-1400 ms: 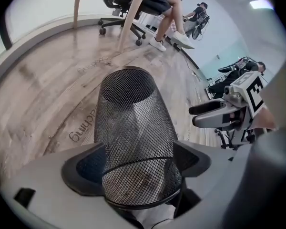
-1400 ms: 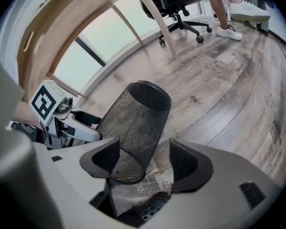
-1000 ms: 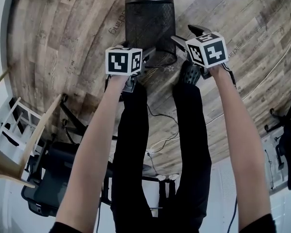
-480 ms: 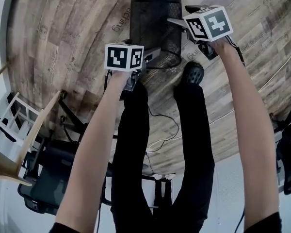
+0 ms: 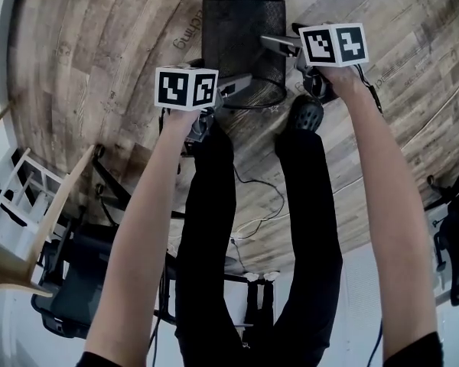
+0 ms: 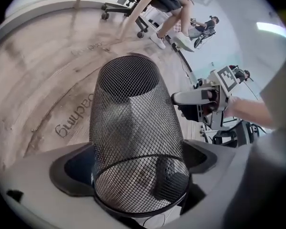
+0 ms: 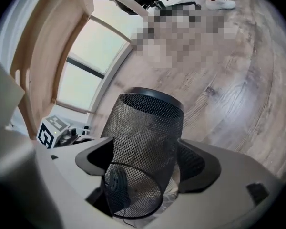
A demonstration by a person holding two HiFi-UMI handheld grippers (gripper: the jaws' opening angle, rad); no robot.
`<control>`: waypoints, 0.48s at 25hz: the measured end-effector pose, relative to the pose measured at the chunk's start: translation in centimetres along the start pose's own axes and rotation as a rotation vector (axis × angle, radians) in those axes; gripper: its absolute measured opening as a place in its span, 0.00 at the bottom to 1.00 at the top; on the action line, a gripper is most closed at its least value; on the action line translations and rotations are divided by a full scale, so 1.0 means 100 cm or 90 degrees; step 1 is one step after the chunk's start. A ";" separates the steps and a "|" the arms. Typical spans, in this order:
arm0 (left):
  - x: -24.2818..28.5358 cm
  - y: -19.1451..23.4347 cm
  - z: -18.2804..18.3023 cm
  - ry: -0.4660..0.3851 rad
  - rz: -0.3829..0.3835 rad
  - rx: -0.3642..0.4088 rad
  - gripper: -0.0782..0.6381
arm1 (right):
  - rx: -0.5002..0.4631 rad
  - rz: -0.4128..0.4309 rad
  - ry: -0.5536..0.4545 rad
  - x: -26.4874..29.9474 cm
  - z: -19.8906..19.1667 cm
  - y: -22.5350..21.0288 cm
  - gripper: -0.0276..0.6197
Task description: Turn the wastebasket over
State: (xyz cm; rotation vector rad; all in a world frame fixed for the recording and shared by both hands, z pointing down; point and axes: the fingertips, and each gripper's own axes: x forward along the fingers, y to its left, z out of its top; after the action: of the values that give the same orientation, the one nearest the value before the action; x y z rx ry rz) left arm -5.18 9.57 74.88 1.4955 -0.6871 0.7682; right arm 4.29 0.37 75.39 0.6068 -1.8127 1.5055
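Observation:
A black wire-mesh wastebasket (image 5: 241,44) stands on the plank floor in front of my feet, its wide ringed end nearest me and its narrower dark-banded end away. My left gripper (image 5: 231,89) is at the basket's lower left by the ring, and my right gripper (image 5: 287,40) is against its right wall. In the left gripper view the basket (image 6: 133,128) fills the gap of the left gripper (image 6: 136,175). The right gripper view shows the basket (image 7: 143,147) the same way for the right gripper (image 7: 145,166). Both pairs of jaws have just been opening and stand wide, pads beside the mesh without pressing.
My black shoe (image 5: 306,115) is just right of the basket's ring, and a thin cable (image 5: 256,197) loops over the floor between my legs. A pale wooden frame (image 5: 30,235) and an office chair (image 5: 76,289) stand at left. Seated people and chairs (image 6: 176,4) are farther off.
My right gripper has moved up the picture and turned, so its finger now lies against the basket's upper right wall. The left gripper has shifted slightly left.

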 end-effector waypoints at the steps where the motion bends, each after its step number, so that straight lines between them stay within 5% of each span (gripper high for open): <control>1: 0.000 0.001 0.000 0.000 -0.007 -0.001 0.88 | 0.010 0.010 -0.002 0.002 0.000 0.001 0.63; 12: 0.002 0.003 -0.005 0.002 -0.085 -0.036 0.88 | 0.015 0.078 -0.034 0.009 0.001 0.012 0.64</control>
State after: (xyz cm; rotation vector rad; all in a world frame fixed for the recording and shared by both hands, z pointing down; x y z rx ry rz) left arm -5.29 10.05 75.20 1.4725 -0.5957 0.6445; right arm 2.81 0.57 75.24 0.5612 -1.9049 1.6073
